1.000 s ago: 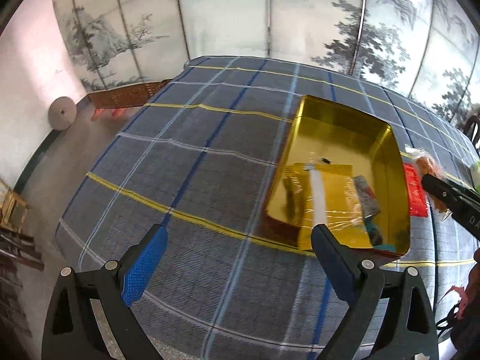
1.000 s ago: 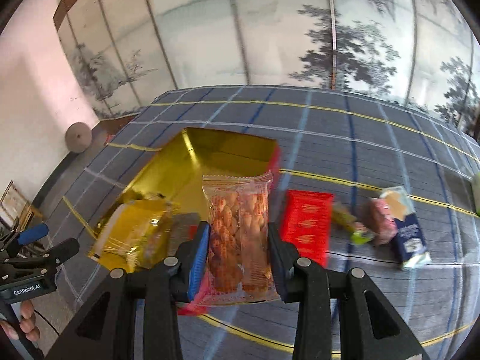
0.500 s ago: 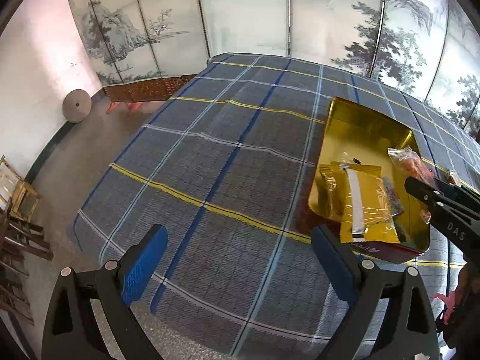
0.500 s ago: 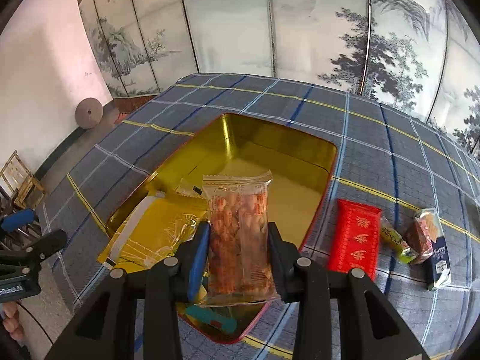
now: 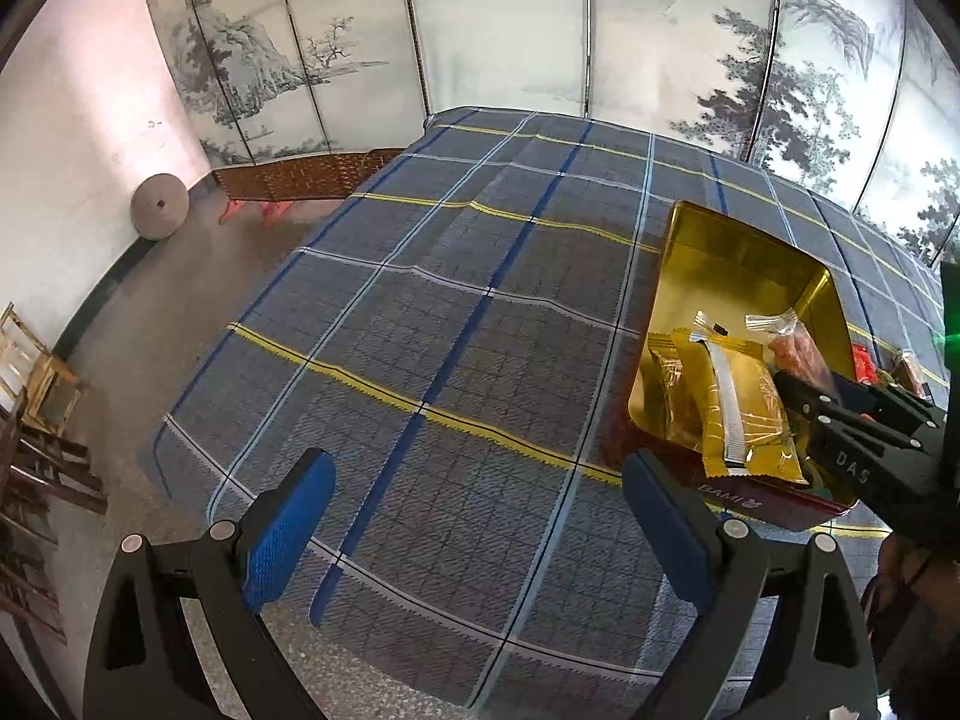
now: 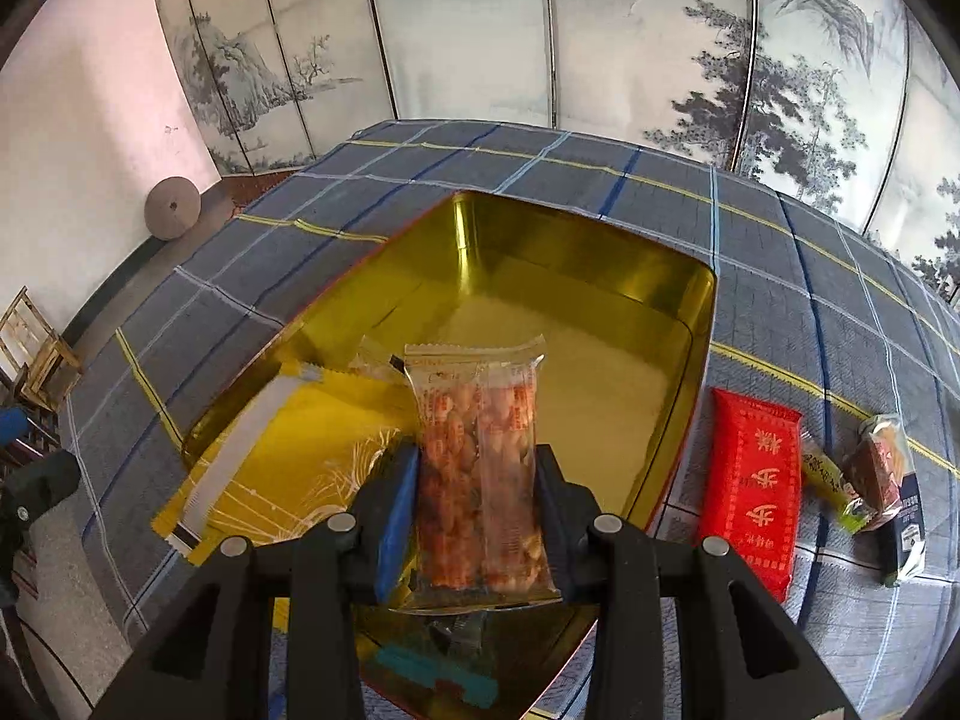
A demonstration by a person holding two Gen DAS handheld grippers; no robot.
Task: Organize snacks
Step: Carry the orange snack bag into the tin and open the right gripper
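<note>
My right gripper (image 6: 477, 474) is shut on a clear packet of orange peanut snacks (image 6: 477, 456), held over the near half of the gold tin tray (image 6: 600, 252). In the tray lie a big yellow snack bag (image 6: 288, 462) and a teal-wrapped item (image 6: 432, 672) at the near end. From the left wrist view the same tray (image 5: 744, 252) sits at the right, with the yellow bag (image 5: 744, 414) and the peanut packet (image 5: 792, 348) held by the right gripper (image 5: 804, 387). My left gripper (image 5: 480, 510) hangs open over bare cloth, left of the tray.
On the plaid cloth (image 6: 780, 276) right of the tray lie a red packet (image 6: 750, 480), a small green-wrapped bar (image 6: 831, 483) and a dark blue packet (image 6: 888, 480). The table's left edge (image 5: 198, 480) drops to the floor, with wooden chairs (image 5: 30, 396) beyond. Folding screens stand behind.
My right gripper has carried the peanut packet left and lower, from beside the tray to over its inside. The left gripper drifted a little left, away from the tray.
</note>
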